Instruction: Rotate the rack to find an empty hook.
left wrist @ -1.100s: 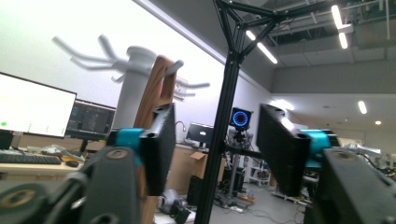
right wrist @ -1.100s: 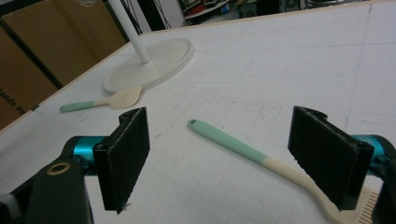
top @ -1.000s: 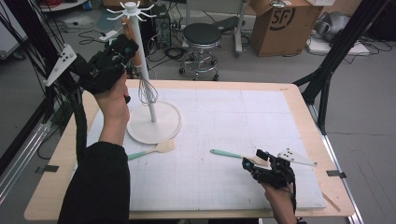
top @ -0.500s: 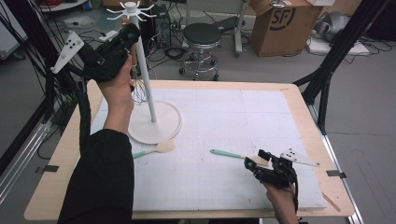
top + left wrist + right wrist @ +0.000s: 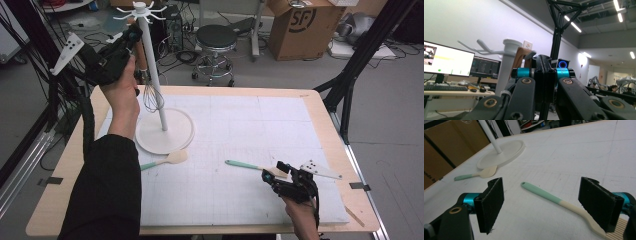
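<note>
At the near edge of the worktop (image 5: 235, 220), towards its right corner, the right tongs (image 5: 544, 205) rest with jaws spread wide, gripping nothing. The mint-handled slotted spatula (image 5: 554, 198) lies flat between them, apparently lined up so it can be grasped by its pale neck; its head is cut off at the frame's lower edge. Towards the left edge a small mint-handled spoon (image 5: 165, 160) lies with its bowl just beside the base of the white utensil stand (image 5: 162, 127), partly covered by the person's sleeve. Farther back, the left tongs (image 5: 131, 36) are raised to the stand's hooked top and have just been closing; they are now clenched. A wire whisk (image 5: 152, 97) hangs beside the pole below them, apparently being hooked on. Whether the jaws pinch its brown handle (image 5: 522, 58) is hard to make out, since the jaws block it
</note>
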A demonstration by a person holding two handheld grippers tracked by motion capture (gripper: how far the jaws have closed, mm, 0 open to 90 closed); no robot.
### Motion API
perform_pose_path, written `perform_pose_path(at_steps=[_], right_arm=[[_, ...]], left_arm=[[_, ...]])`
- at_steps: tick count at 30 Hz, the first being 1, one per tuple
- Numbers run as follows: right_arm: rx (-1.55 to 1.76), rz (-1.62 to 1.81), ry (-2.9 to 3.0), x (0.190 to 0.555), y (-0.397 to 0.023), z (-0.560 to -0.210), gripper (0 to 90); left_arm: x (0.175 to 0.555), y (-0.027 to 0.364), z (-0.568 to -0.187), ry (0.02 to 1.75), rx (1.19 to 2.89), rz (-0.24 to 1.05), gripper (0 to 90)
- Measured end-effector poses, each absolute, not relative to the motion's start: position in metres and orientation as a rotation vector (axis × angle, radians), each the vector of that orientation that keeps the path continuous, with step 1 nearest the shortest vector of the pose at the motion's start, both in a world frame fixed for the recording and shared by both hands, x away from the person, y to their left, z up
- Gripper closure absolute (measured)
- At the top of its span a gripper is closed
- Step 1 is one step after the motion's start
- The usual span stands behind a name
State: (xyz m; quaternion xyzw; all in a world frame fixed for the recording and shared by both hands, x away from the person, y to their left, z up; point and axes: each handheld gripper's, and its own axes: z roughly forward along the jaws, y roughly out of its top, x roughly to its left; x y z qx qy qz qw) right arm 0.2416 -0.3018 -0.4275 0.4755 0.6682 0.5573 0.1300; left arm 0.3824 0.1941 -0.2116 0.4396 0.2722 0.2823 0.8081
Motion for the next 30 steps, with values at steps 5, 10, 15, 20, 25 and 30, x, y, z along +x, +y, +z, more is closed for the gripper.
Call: perform_pose_path(at_steps=[5,10,15,20,25,30], right_arm=[[1.391,1.619,1.941,0.242,-0.302,-0.428,20.2],[1.387,1.621,1.943,0.241,-0.302,-0.428,20.2],[1.38,1.619,1.95,0.241,-0.301,-0.428,20.2],[1.378,1.623,1.941,0.241,-0.302,-0.427,20.2],[1.374,1.623,1.945,0.241,-0.301,-0.427,20.2],[1.372,1.628,1.948,0.241,-0.3,-0.427,20.2]], left_arm=[[0.387,0.207,-0.214,0.604,0.94,0.603,90.0],[0.39,0.215,-0.215,0.599,0.891,0.579,90.0],[0.393,0.217,-0.217,0.6,0.887,0.579,90.0],[0.389,0.216,-0.214,0.588,0.879,0.578,90.0],[0.374,0.199,-0.207,0.523,0.876,0.553,90.0],[0.374,0.185,-0.201,0.517,0.909,0.555,90.0]])
